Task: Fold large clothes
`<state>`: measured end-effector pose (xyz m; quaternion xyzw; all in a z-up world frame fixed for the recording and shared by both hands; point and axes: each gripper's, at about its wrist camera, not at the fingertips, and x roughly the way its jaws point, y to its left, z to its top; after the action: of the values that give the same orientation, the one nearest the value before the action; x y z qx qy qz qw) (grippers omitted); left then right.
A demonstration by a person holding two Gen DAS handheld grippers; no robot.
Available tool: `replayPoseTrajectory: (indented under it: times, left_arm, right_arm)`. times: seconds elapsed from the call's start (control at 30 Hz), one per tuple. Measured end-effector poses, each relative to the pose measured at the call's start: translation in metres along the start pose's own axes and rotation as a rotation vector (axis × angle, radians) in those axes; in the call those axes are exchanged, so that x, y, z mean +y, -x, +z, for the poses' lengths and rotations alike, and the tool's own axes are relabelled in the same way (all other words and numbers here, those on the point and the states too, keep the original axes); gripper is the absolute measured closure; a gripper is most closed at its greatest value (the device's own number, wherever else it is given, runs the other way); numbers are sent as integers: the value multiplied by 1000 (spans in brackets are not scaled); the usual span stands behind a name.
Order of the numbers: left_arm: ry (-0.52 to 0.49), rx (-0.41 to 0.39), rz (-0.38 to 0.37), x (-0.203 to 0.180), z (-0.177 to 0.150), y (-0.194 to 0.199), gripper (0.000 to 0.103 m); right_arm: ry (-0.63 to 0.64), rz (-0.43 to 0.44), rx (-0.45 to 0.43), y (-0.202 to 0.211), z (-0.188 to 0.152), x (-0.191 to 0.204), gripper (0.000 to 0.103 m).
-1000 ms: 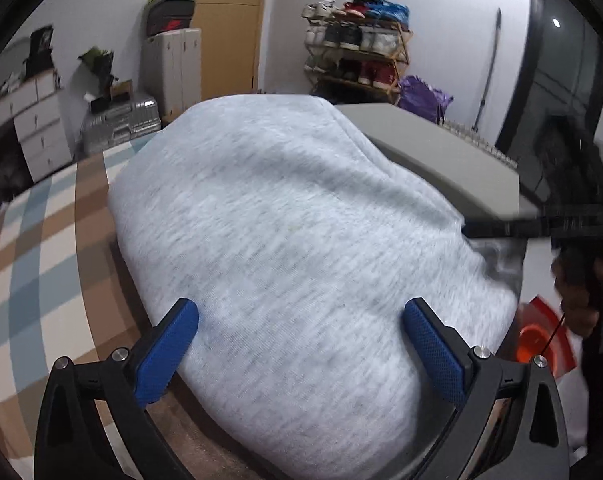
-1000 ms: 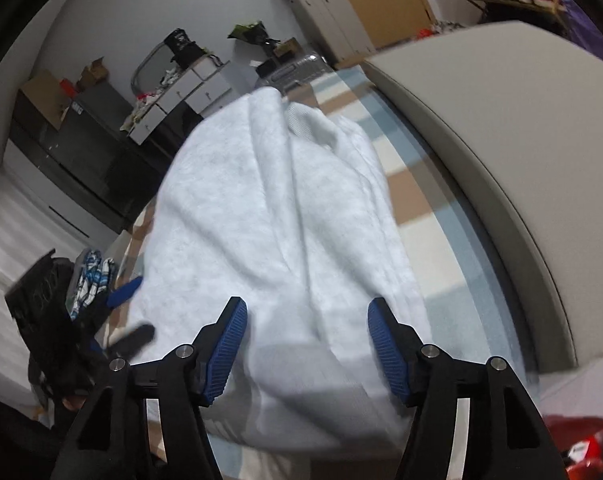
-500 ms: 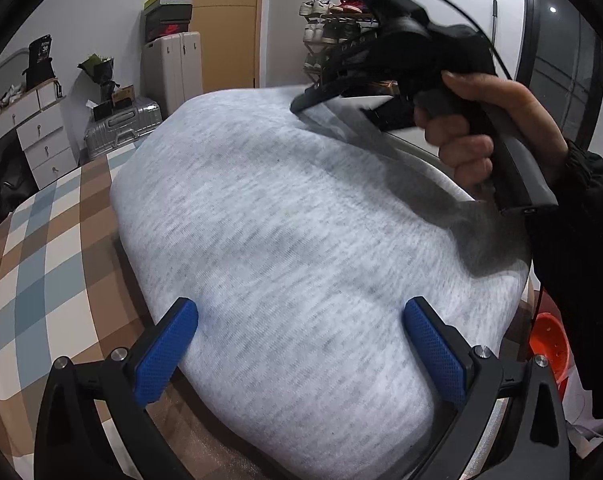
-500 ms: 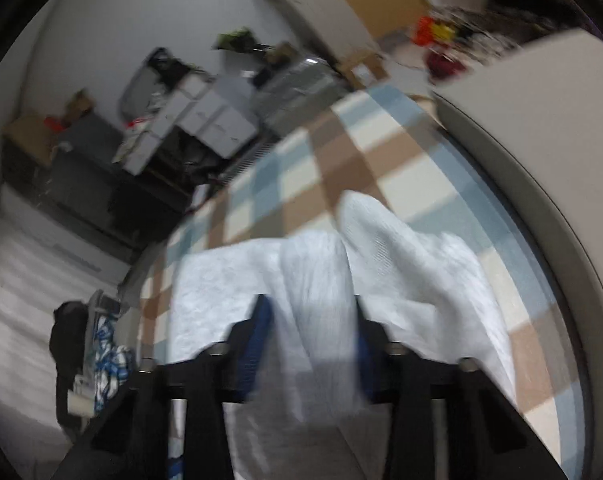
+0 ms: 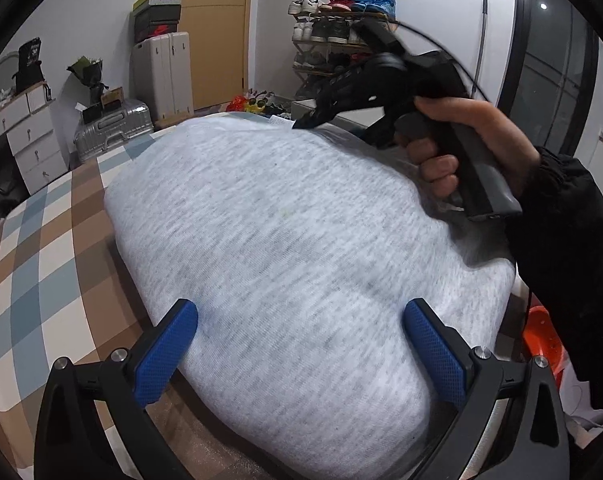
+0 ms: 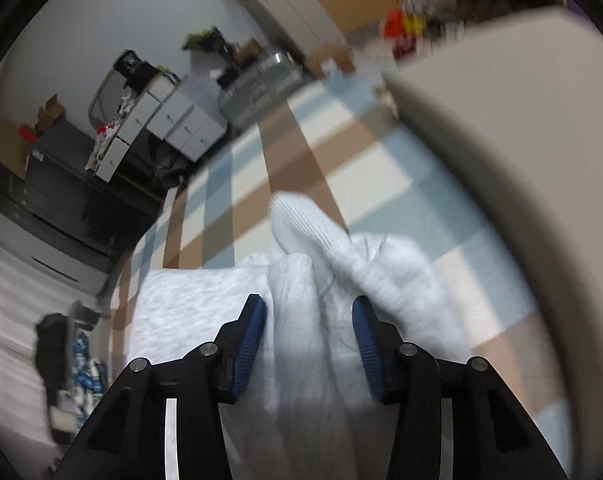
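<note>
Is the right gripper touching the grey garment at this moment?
Touching. The right wrist view shows a bunched fold of the grey garment pinched between the right gripper pads, cloth pressed against both blue pads with no gap.

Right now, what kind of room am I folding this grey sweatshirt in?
Probably a bedroom at home: the checked brown, blue and cream bedspread under the garment, a wooden rack of shoes by the door, and a white chest of drawers.

Left tool (image 5: 301, 344) spread wide; right tool (image 6: 309, 344) narrowed, gripped by right hand (image 5: 467, 140)
</note>
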<state>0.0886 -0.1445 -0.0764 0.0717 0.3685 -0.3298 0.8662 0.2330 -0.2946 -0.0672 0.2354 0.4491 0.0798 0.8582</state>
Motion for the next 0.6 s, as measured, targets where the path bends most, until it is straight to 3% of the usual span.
replayPoseTrajectory:
  times: [0.07, 0.2, 0.33, 0.37, 0.4, 0.43, 0.5, 0.6]
  left_arm:
    - [34, 7, -33, 6, 6, 7, 3]
    - [93, -104, -31, 24, 30, 33, 3]
    - [119, -175, 77, 40, 59, 26, 7]
    - [134, -176, 79, 46, 67, 16, 13]
    - [145, -169, 80, 49, 70, 7, 32]
    - [156, -144, 90, 55, 75, -7, 60]
    - [177, -52, 101, 67, 78, -40, 92]
    - [188, -9, 94, 74, 70, -66, 92]
  right_arm:
    - [72, -5, -71, 27, -5, 17, 58]
    - [251, 74, -145, 65, -29, 55, 58]
    - [355, 133, -43, 33, -44, 74, 59]
    - [337, 108, 3, 15, -44, 70, 59]
    - [306, 73, 49, -5, -46, 61, 65]
    - [299, 59, 67, -19, -49, 53, 67]
    - [310, 86, 35, -26, -51, 44, 67]
    - [312, 70, 36, -23, -52, 42, 67]
